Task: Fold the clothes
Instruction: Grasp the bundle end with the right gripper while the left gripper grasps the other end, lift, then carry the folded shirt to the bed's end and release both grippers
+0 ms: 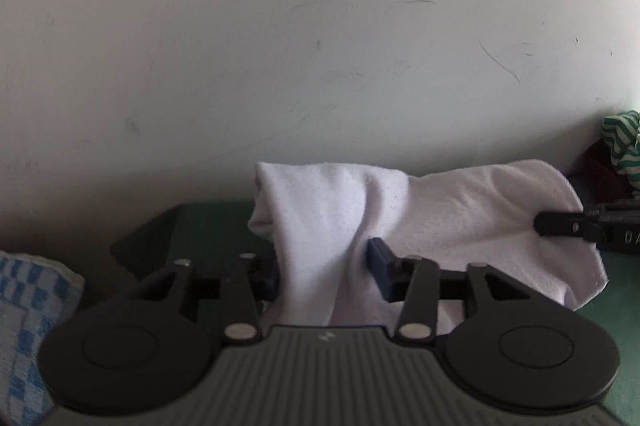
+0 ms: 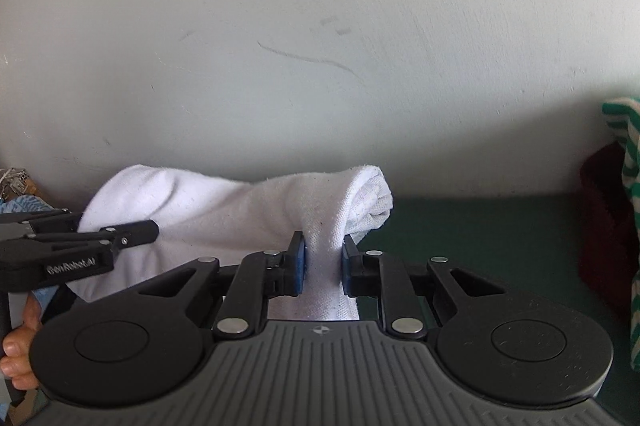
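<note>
A white cloth lies bunched on the green surface in front of a pale wall, stretched between the two grippers.

Left wrist view: the left gripper stands partly open. The cloth passes between its blue pads, and a gap shows at the right-hand pad, so there is no pinch. This view alone shows a blue-checked cloth at the lower left. The tip of the right gripper enters from the right edge at the cloth's far corner.

Right wrist view: the right gripper is nearly closed, both pads pressing a fold of the white cloth. This view alone shows the rolled right end of the cloth, the left gripper from the side, and the person's hand beneath it.

Both views show a green-striped garment over a dark red item at the right edge.
</note>
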Available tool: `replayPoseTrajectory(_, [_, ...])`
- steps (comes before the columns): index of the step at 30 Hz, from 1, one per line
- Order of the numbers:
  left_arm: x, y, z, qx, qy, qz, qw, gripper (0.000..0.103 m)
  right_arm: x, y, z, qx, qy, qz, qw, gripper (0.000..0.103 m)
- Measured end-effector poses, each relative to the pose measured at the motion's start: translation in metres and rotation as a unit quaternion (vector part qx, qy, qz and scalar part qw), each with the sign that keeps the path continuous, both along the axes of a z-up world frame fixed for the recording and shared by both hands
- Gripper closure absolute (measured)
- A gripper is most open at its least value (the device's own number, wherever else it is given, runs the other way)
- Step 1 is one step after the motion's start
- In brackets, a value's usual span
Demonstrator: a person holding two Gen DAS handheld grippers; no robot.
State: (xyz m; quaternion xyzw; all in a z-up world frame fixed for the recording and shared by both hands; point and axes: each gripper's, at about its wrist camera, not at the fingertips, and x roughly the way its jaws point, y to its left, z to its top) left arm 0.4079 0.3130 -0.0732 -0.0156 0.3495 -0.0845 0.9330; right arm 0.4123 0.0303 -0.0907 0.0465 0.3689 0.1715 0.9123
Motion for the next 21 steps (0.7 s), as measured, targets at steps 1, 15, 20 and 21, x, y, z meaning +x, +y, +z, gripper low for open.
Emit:
replayPoseTrajectory(1, [0.000,0.006,0.001,-0.005,-0.005,0.008,0.9999,0.048,0.000,-0.003,-0.003,0.000,0.000,-0.001,1.000,0.082])
replayPoseTrajectory(15, [-0.023,-0.007,0.017,-0.026,-0.058,0.006,0.9980,0.077,-0.030,0.021,0.006,-0.015,-0.107,0.024,0.994,0.082])
replayPoseTrajectory(20, [-0.028,-0.004,-0.020,-0.001,-0.041,-0.009,0.9991,0.075,-0.016,0.007,-0.027,-0.059,-0.066,0.005,0.996,0.092])
replayPoseTrajectory(21, [-0.029,-0.002,-0.017,0.000,-0.038,-0.012,0.9992,0.075,-0.015,0.001,-0.026,-0.057,-0.067,0.003,0.996,0.093])
